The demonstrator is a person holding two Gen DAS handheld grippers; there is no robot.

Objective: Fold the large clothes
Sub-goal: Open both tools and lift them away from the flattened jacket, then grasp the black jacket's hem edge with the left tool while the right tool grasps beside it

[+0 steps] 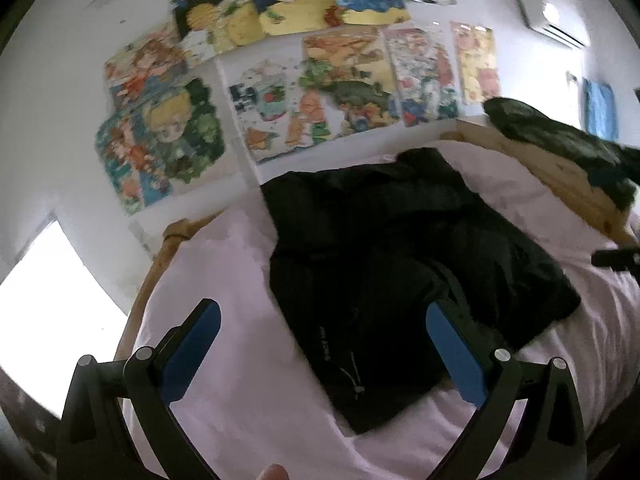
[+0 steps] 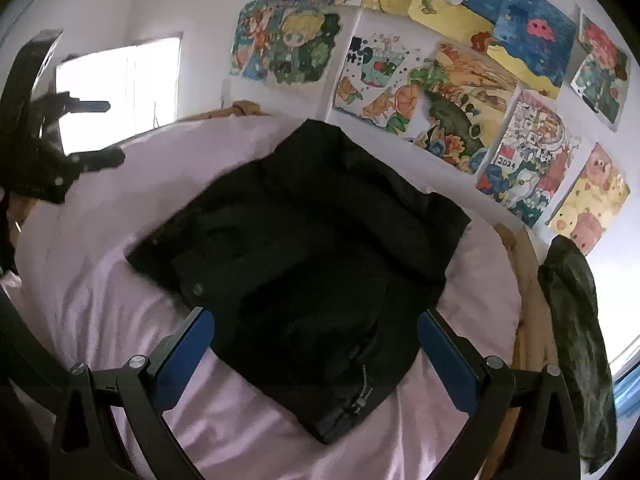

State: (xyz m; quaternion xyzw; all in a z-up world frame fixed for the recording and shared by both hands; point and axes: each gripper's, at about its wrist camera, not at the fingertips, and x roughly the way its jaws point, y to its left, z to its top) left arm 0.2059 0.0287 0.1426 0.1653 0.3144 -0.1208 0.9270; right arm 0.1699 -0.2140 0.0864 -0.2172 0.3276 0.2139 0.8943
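left wrist view first: we see our left gripper (image 1: 324, 344) with its jaws spread wide and nothing between them, the blue pads (image 1: 454, 354) standing far apart above the bed. under and just past them lies the black jacket (image 1: 384, 264), folded into a rough rectangle on the pale pink sheet (image 1: 240, 380), one corner with small white lettering pointing back toward us. at the right edge of this view a dark tip of our right gripper (image 1: 616, 258) pokes in over the sheet. on the right wrist view our right gripper (image 2: 316, 344) is just as wide open and empty, hanging over the near end of the same jacket (image 2: 312, 248), where a zipper pull shows close to the near corner and a snap sits on the left flap. our left gripper (image 2: 52, 160) appears at the far left of that view, above the sheet (image 2: 100, 280) and apart from the jacket. farther out, a wooden bed frame (image 1: 560, 168) borders the mattress, with a dark green garment (image 2: 580, 344) draped over it on the right. beyond the bed, colourful cartoon posters (image 1: 280, 72) cover the white wall, a bright window (image 2: 120, 84) sits to the left, and an air conditioner (image 1: 548, 12) hangs high at the right.
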